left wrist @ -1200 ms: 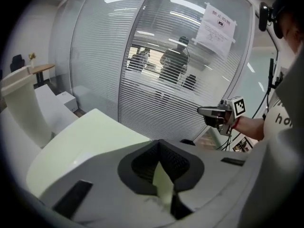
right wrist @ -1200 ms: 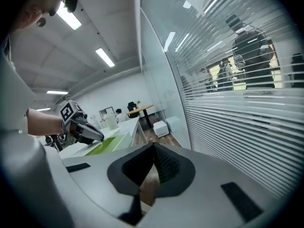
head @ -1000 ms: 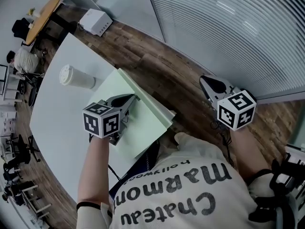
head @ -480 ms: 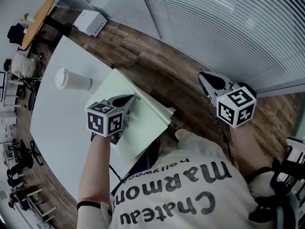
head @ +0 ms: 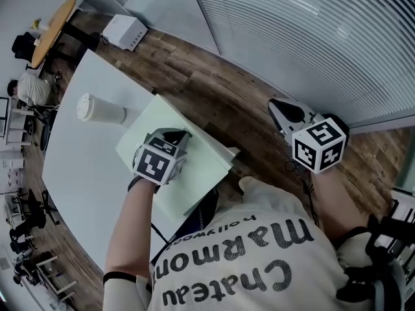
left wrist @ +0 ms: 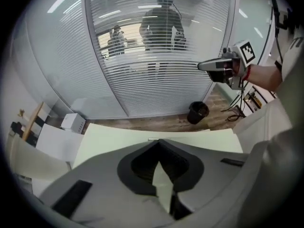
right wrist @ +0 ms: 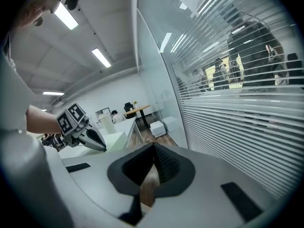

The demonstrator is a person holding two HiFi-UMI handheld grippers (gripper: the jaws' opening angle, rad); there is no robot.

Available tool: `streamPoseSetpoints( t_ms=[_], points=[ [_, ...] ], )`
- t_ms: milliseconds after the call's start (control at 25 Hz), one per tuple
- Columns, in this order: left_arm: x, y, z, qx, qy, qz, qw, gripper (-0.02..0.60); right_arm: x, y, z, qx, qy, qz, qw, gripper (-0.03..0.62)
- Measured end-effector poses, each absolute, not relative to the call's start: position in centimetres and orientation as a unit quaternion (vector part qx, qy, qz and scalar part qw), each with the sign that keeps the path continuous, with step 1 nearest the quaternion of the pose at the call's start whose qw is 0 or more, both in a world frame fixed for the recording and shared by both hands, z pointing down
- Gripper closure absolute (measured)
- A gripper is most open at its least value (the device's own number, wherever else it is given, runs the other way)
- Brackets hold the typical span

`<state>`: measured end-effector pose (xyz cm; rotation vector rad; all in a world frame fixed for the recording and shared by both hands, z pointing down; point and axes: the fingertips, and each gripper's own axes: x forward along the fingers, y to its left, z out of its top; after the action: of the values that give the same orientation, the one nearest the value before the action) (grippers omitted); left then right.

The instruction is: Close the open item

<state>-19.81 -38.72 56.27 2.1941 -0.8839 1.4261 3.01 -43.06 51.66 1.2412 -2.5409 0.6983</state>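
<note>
- Folder (head: 202,166), pale green, lies on the white tabletop (head: 84,167) by the person's edge, seemingly flat already
- Left hand-held gripper (head: 184,135) sits over it, jaws pressed together, pinching nothing
- Right hand-held gripper (head: 273,105) hangs over the floor, likewise closed and empty
- Folder looks light, thin, bendy, slick; I'd pinch the cover's free edge

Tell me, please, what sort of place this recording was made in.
Most likely an office: a glass partition with slatted blinds, a white table on wood-look flooring, and farther off a round wooden table and a seated person.
</note>
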Motion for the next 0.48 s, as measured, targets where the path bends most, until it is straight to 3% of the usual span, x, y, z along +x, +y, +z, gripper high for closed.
streamPoseSetpoints(
  t_ms=[280,480],
  points=[
    [-19.2,-39.0,56.2,0.759,-0.297,0.54,0.209,0.576,2.4,-42.9,51.5,0.405,-0.873,0.242,0.124,0.594],
    [-19.4,-39.3,56.9,0.738,-0.268,0.592,0.18,0.574,1.2,-42.1,52.7,0.389,-0.878,0.248,0.13,0.595]
  ],
)
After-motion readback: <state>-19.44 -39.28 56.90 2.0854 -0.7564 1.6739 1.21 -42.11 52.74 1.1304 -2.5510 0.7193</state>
